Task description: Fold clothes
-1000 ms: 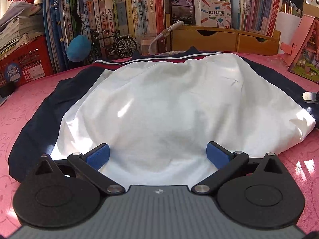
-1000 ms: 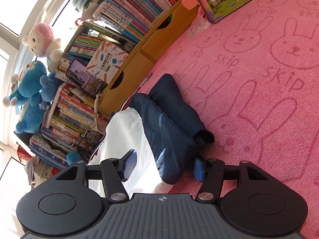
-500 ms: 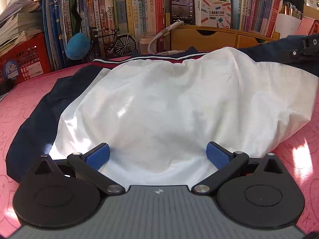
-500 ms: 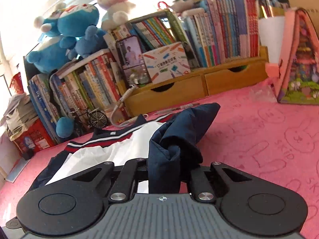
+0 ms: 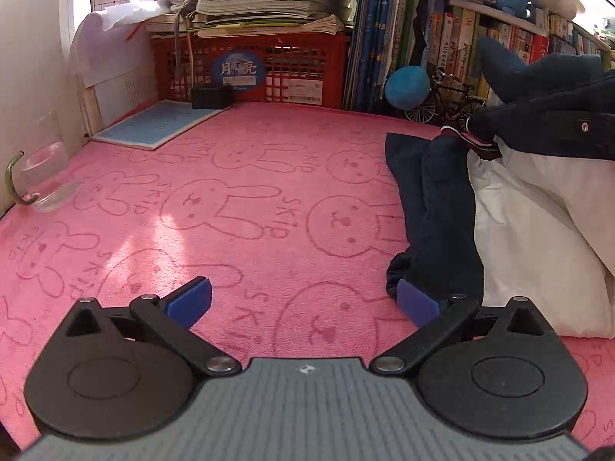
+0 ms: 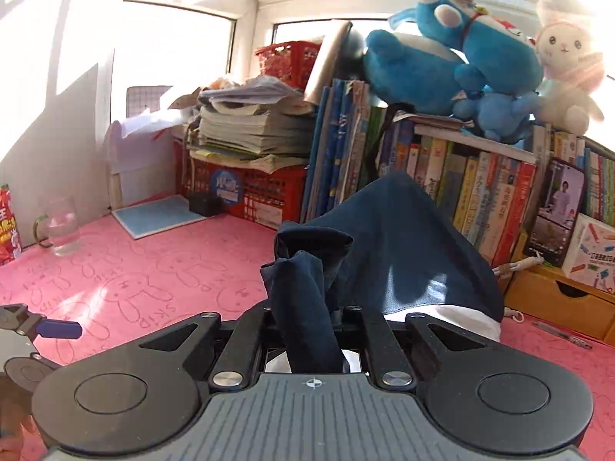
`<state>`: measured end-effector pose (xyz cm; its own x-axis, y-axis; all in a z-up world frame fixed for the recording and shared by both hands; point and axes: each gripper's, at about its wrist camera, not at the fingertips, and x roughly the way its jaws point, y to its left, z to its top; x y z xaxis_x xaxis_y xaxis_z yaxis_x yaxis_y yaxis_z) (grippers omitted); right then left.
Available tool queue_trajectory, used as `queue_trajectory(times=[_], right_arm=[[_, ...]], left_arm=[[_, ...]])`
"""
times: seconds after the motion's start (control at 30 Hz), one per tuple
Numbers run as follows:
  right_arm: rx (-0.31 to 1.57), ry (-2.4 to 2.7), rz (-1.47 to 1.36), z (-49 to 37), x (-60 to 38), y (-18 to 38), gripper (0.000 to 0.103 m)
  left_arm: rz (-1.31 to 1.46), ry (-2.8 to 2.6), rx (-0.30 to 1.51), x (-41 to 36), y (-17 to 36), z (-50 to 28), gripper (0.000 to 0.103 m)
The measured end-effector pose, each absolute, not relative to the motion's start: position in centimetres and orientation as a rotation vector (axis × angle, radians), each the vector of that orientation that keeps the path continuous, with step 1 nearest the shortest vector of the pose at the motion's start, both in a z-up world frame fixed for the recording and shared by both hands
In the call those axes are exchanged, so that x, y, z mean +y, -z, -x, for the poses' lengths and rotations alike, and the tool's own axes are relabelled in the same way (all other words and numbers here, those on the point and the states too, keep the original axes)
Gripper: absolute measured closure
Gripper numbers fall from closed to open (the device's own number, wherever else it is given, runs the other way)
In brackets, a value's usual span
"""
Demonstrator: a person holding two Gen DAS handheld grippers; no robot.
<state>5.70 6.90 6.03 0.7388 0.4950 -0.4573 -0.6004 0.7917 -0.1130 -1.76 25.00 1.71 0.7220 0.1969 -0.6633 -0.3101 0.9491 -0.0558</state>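
Note:
A navy and white jacket lies on the pink rabbit-print towel [image 5: 230, 211]. Its white body [image 5: 538, 238] fills the right of the left wrist view, and its left navy sleeve [image 5: 434, 211] stretches along beside it. My left gripper [image 5: 303, 296] is open just above the towel, its right fingertip [image 5: 413, 301] by that sleeve's cuff, nothing between the pads. My right gripper [image 6: 307, 319] is shut on the other navy sleeve [image 6: 384, 238], held up over the jacket. That raised sleeve [image 5: 549, 88] hangs at the upper right of the left wrist view. The left gripper [image 6: 57, 328] shows at the left edge of the right wrist view.
A glass cup [image 5: 42, 180] stands at the far left by the wall. A blue pad [image 5: 161, 123], a red crate [image 5: 269, 69] under stacked papers, rows of books, a toy bicycle [image 5: 446, 100] and wooden drawers [image 6: 557, 299] line the back. Plush toys [image 6: 461, 61] sit on the books.
My right gripper closed on the right sleeve, rolled upright and carried it up and leftward over the jacket. My left gripper swung left, from over the white body to the left sleeve's cuff.

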Motion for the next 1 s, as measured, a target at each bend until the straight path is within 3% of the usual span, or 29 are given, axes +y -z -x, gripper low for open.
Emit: queue_trajectory(times=[0.27,0.33,0.4,0.57,0.77,1.0], right_arm=[[0.49,-0.613,0.429,-4.3,12.5,-0.1,0.089],[0.483,-0.614,0.416,-3.7,11.5,-0.2,0.083],[0.477,-0.605,0.409,-3.3,10.6,-0.4,0.058],[0.419,-0.59,0.396,-1.2,7.0,-0.7,0.033],[0.348,-0.48,0.443,1.1,2.6,-0.2,0.019],[0.318,-0.398,0.494,2.8,0.7,1.5,0.011]], left_arm=[[0.259,-0.256,0.682,27.2,-1.4,4.2,0.0],[0.3,-0.225,0.668,27.5,-1.7,4.0,0.0],[0.353,-0.179,0.649,27.5,-1.9,4.0,0.0],[0.52,0.079,0.592,26.6,-2.9,3.5,0.0],[0.551,0.218,0.624,22.7,-1.9,0.5,0.0],[0.622,0.232,0.629,19.5,-0.1,-2.5,0.0]])
